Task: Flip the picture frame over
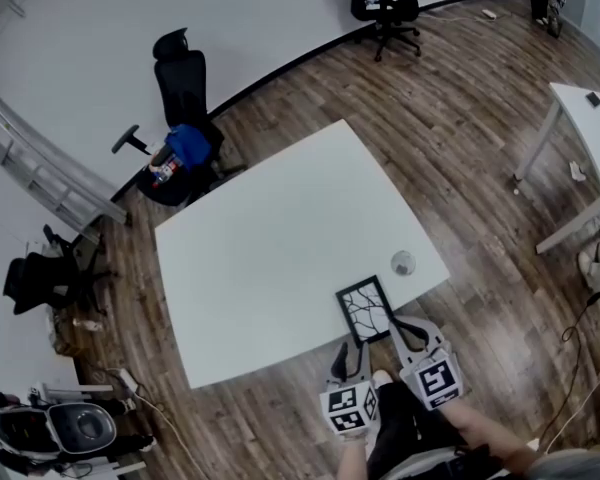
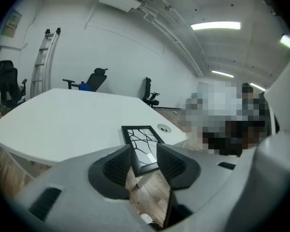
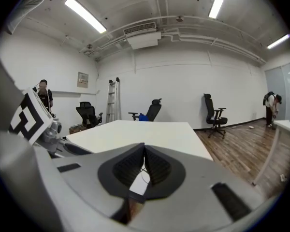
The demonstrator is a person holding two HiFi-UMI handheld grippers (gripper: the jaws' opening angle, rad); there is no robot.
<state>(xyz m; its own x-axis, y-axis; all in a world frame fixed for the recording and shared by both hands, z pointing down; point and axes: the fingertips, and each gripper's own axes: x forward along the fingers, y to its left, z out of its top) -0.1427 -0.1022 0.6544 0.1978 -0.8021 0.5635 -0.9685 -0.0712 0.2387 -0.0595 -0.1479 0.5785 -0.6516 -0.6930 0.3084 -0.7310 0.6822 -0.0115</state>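
The picture frame (image 1: 365, 308) is black with a white branch drawing facing up. It lies flat at the near edge of the white table (image 1: 270, 258). My left gripper (image 1: 352, 354) is just in front of the frame's near end, jaws open. In the left gripper view the frame (image 2: 141, 138) shows in the gap of the left gripper (image 2: 144, 161), and the pads do not press on it. My right gripper (image 1: 410, 331) is beside the frame's near right corner. In the right gripper view the right gripper (image 3: 145, 153) is shut with nothing in it, above the table (image 3: 135, 132).
A round grey cable port (image 1: 403, 263) sits in the table right of the frame. Office chairs (image 1: 185, 108) and a ladder (image 1: 40, 163) stand beyond the far side. A second white table (image 1: 585, 118) is at the right. The floor is wood.
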